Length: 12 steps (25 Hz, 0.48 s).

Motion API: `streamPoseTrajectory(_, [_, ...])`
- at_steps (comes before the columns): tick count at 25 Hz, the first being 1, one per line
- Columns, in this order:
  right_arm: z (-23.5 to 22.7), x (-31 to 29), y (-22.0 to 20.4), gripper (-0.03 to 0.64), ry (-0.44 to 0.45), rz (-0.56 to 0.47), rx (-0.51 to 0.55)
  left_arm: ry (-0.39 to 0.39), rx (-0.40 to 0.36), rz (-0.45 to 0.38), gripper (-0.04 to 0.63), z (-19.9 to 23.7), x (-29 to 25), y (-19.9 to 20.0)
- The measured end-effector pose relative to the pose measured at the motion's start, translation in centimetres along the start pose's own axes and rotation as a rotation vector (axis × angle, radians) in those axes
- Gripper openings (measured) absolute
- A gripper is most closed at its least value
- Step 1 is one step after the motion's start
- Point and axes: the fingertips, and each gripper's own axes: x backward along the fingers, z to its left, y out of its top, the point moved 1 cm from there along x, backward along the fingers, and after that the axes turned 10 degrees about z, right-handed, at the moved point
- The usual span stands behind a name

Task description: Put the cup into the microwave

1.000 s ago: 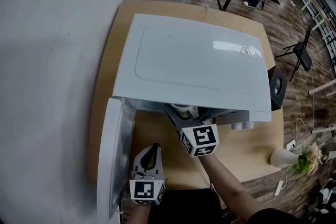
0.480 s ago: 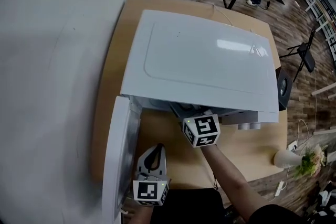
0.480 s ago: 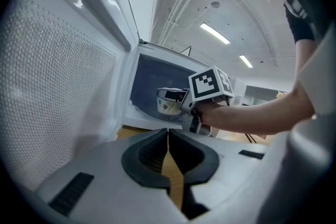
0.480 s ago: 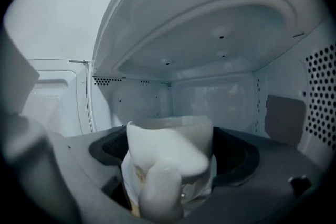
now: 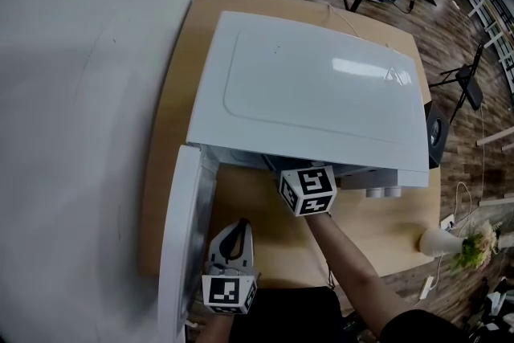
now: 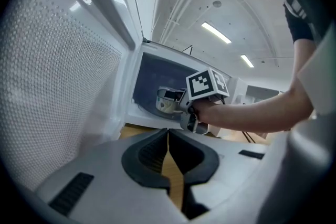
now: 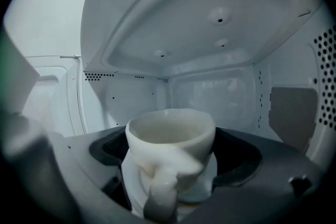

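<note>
A cream cup sits upright between the jaws of my right gripper, handle toward the camera, inside the white cavity of the microwave. In the left gripper view the cup shows just inside the microwave opening, held by the right gripper. From the head view the microwave hides the cup and the right jaws; only the marker cube shows. My left gripper hangs shut and empty beside the open door.
The microwave stands on a round wooden table against a white wall. Two knobs stick out at its front right. A black speaker sits to its right. A white vase with flowers stands on the floor.
My right gripper has moved deeper into the microwave with the cup, whose rim no longer shows from above. The left gripper stays in place.
</note>
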Motion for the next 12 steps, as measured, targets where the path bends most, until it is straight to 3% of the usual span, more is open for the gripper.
streamPoseTrajectory(12, [0.01,0.1,-0.01,0.449,-0.022,-0.014,0.025,-0.015,-0.001,0.015,0.009,-0.22,-0.13,-0.6])
